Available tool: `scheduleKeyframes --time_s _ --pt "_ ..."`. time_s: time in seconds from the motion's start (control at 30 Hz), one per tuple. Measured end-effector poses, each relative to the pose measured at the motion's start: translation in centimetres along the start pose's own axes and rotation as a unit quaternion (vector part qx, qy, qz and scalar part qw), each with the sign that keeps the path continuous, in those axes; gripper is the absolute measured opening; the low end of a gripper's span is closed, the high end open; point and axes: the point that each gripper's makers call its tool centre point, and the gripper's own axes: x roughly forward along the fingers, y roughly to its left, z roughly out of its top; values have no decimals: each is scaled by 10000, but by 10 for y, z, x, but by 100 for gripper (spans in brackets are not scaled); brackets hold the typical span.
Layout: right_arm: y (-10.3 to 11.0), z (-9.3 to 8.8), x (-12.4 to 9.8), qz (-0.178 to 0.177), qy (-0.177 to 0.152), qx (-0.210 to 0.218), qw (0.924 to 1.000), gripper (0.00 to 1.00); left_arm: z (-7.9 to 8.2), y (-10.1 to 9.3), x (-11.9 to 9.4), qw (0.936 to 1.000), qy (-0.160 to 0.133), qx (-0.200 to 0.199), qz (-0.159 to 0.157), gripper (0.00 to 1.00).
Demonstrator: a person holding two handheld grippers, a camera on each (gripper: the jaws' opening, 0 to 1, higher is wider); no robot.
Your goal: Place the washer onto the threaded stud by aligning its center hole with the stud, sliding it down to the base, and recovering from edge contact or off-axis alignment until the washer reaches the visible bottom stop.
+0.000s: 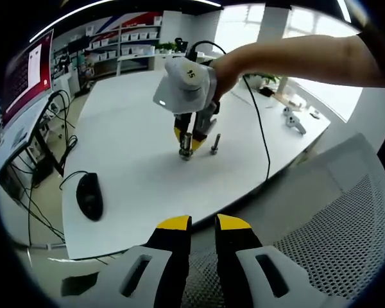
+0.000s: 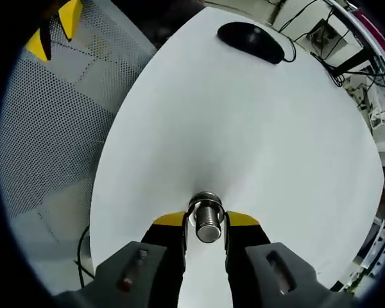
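Left gripper view: the left gripper [image 1: 203, 223] hangs over a mesh chair seat [image 1: 333, 237], jaws nearly together with nothing between them. On the white table [image 1: 128, 141], the right gripper [image 1: 191, 142] holds a threaded stud [image 1: 186, 151] upright; a second bolt [image 1: 214, 145] stands just beside it.

Right gripper view: the right gripper [image 2: 206, 219] is clamped on the threaded stud [image 2: 206, 221], with a washer [image 2: 205, 204] ringing the stud. A mouse [image 2: 251, 40] lies well apart
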Motion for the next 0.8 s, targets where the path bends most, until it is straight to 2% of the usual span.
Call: scheduleKeyframes --time_s 0.53,0.7,0.8 --pt "10 -5 9 61 81 105 9999 22 1 0 0 10000 -8 -9 3 12" --pt "5 -9 12 91 77 213 9997 22 1 0 0 10000 -12 -17 5 12" --pt "8 -8 12 117 78 129 9998 23 1 0 0 10000 -14 -19 7 12"
